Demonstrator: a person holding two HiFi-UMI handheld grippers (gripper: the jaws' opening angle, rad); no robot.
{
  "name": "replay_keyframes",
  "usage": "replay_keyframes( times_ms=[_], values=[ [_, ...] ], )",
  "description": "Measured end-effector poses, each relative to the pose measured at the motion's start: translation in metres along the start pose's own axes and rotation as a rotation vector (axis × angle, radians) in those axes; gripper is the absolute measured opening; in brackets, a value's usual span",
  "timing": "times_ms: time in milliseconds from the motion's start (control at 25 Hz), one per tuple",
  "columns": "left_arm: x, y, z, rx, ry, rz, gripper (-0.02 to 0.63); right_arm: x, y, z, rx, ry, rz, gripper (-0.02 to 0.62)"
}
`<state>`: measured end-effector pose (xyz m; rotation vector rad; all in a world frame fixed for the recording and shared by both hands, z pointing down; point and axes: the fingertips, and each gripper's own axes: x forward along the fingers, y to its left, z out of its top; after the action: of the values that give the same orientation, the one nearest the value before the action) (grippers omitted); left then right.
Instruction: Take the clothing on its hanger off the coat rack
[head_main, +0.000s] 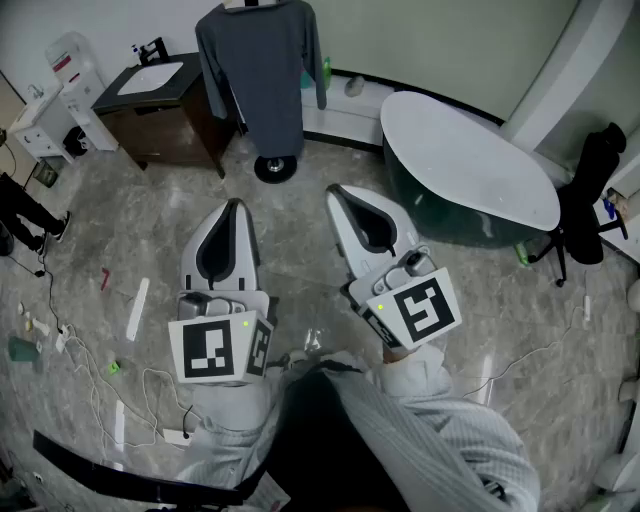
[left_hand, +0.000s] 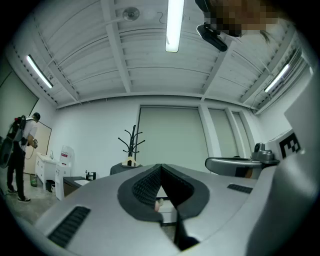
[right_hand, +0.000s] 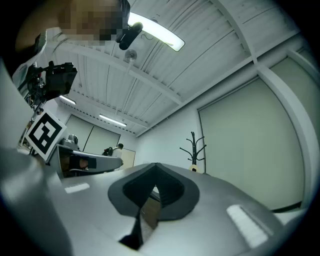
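Ahead of both pairs of jaws, and well apart from them, stands the coat rack (head_main: 275, 167). On it hangs the grey long-sleeved garment (head_main: 262, 75), which hides most of the pole and ends above the round base. The garment looks soft and light, so it would probably fold and swing if pulled by the cloth, and it might slip off the hanger. The left gripper (head_main: 236, 205) and the right gripper (head_main: 334, 192) are held side by side and point toward the rack, each with its jaws pressed together and nothing between them. The pale wooden hanger (left_hand: 129, 161) shows beyond the left jaws, a little to their left, at the shoulders of the garment. It seems stiff and light, so the better place to take hold is likely its neck or a shoulder end, lifting upward. The hook is too small to make out.
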<state>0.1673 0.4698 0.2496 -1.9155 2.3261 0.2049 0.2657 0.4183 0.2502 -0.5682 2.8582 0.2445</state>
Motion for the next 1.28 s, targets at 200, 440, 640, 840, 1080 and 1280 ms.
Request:
replay_keyframes(
  times_ms=[200,440,640,840,1080,1280],
  values=[
    [0.004,-0.003,0.0,-0.003,0.01,-0.012,0.005,-0.001,-0.002,-0.001,0.015,0.011,-0.001,0.002],
    [0.008,-0.009,-0.009,-0.008,0.02,-0.022,0.005,-0.006,-0.009,-0.006,0.021,0.016,-0.017,0.002],
    [0.016,-0.019,-0.014,-0.008,0.022,-0.023,0.005,-0.011,-0.021,-0.01,0.023,0.019,-0.019,0.002],
    [0.02,-0.025,-0.028,-0.011,0.023,-0.001,0.005,-0.015,-0.029,-0.023,0.023,0.025,-0.005,0.002],
    [0.056,-0.019,-0.042,0.0,0.049,0.053,0.005,0.007,-0.065,-0.042,0.047,0.044,0.026,0.002],
    [0.109,0.022,-0.059,0.013,0.058,0.065,0.005,0.067,-0.086,-0.07,0.045,0.045,0.034,0.003]
  ],
)
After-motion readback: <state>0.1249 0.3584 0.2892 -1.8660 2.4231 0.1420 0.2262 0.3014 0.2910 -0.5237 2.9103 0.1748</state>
